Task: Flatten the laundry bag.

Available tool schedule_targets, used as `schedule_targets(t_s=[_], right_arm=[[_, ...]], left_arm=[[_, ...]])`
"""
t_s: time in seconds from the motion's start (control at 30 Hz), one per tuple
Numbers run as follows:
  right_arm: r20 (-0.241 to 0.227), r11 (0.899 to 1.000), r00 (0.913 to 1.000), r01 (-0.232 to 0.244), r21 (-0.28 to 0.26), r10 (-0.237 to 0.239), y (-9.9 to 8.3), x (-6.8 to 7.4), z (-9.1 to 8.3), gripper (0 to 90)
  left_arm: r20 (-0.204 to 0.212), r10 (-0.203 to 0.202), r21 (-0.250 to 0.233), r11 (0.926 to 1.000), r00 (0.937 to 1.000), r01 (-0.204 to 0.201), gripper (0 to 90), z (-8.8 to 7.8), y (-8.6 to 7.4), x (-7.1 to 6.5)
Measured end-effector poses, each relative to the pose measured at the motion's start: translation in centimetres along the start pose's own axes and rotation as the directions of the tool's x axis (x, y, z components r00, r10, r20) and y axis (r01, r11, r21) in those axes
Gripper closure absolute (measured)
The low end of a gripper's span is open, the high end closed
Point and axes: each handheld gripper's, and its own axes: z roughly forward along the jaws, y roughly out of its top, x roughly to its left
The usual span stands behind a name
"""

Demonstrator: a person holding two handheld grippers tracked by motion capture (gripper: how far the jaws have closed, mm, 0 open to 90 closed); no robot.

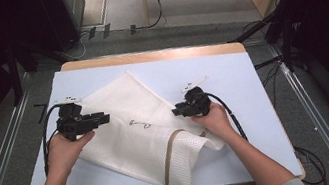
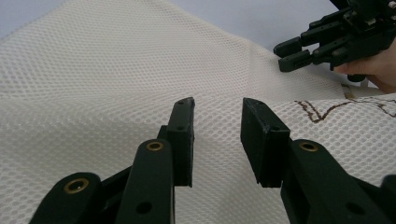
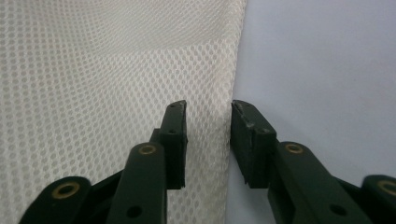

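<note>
Two grippers work our mesh bag, spread crumpled mid-desk. Left gripper: jaws apart over a fold. Right gripper: jaws apart, straddling the bag's edge. Likely we're lining up holds to straighten it.

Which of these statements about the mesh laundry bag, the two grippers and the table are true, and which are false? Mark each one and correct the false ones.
1. The white mesh laundry bag lies on a pale blue table cover. True.
2. The left gripper is clamped shut on the bag. False: its jaws stand apart over the mesh, gripping nothing.
3. The right gripper hangs over the bag's edge, mesh on one side and bare cover on the other. True.
4. The bag is folded into a neat small square. False: it lies spread out and rumpled, one corner hanging past the table's near edge.
5. A tan strip crosses the bag. True.
</note>
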Motion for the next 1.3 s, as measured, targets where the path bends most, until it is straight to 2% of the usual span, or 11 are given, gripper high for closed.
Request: schedule_targets(t_s=[0.1, 0.23, 0.27, 0.37, 0.6, 0.73, 0.87, 1.03, 1.13, 1.23, 1.3], right_arm=[[0.021, 1.0, 0.9996, 0.016, 0.009, -0.016, 0.2, 0.2, 0.2, 81.8], [0.008, 1.0, 0.9999, -0.015, 0.026, 0.015, 0.5, 0.0, 0.2, 88.2], [0.007, 0.999, 0.9999, -0.015, 0.028, 0.015, 0.5, 0.0, 0.1, 88.4], [0.048, 1.0, 0.9986, -0.022, 0.021, 0.021, 0.7, -0.3, -0.5, 88.5], [0.112, 0.994, 0.988, -0.105, -0.019, 0.107, -0.3, -3.5, -3.0, 88.5], [0.142, 0.988, 0.978, -0.149, -0.037, 0.153, -1.2, -5.1, -4.3, 88.4], [0.161, 0.982, 0.9691, -0.181, -0.054, 0.187, -2.1, -6.3, -5.3, 88.2], [0.195, 0.982, 0.9626, -0.182, -0.05, 0.188, -2.9, -7.1, -6.1, 88.1], [0.223, 0.979, 0.9535, -0.197, -0.052, 0.203, -3.5, -7.6, -6.6, 87.9], [0.213, 0.974, 0.9502, -0.22, -0.059, 0.228, -4.0, -8.0, -6.9, 86.6], [0.207, 0.976, 0.9537, -0.211, -0.059, 0.218, -4.1, -7.9, -6.9, 83.6]], left_arm=[[-0.008, -0.013, 0.001, 0.9999, 0.9999, 0.013, 65.5, -0.2, -0.2, 0.3], [-0.01, -0.017, 0.0, 0.9998, 0.9998, 0.017, 65.4, -0.4, -0.3, 0.6], [-0.011, -0.019, -0.001, 0.9998, 0.9998, 0.019, 65.3, -0.4, -0.3, 0.7], [-0.013, -0.024, 0.003, 0.9997, 0.9996, 0.024, 65.0, -0.4, -0.3, 0.9], [-0.02, -0.036, -0.001, 0.9993, 0.9991, 0.036, 64.5, -0.4, -0.4, 1.4], [-0.027, -0.039, 0.003, 0.9992, 0.9989, 0.039, 63.5, -0.3, -0.5, 1.8], [-0.049, -0.042, 0.001, 0.9991, 0.9979, 0.042, 60.8, -0.1, -0.7, 2.4], [-0.087, -0.055, 0.007, 0.9984, 0.9947, 0.056, 57.7, -0.3, -1.1, 3.5], [-0.101, -0.074, 0.001, 0.9972, 0.9921, 0.075, 56.7, -0.5, -1.4, 4.0], [-0.13, -0.078, -0.001, 0.9969, 0.9885, 0.079, 56.4, -0.6, -1.9, 4.1], [-0.155, -0.071, 0.0, 0.9974, 0.9853, 0.072, 55.9, -0.6, -2.3, 4.1]])
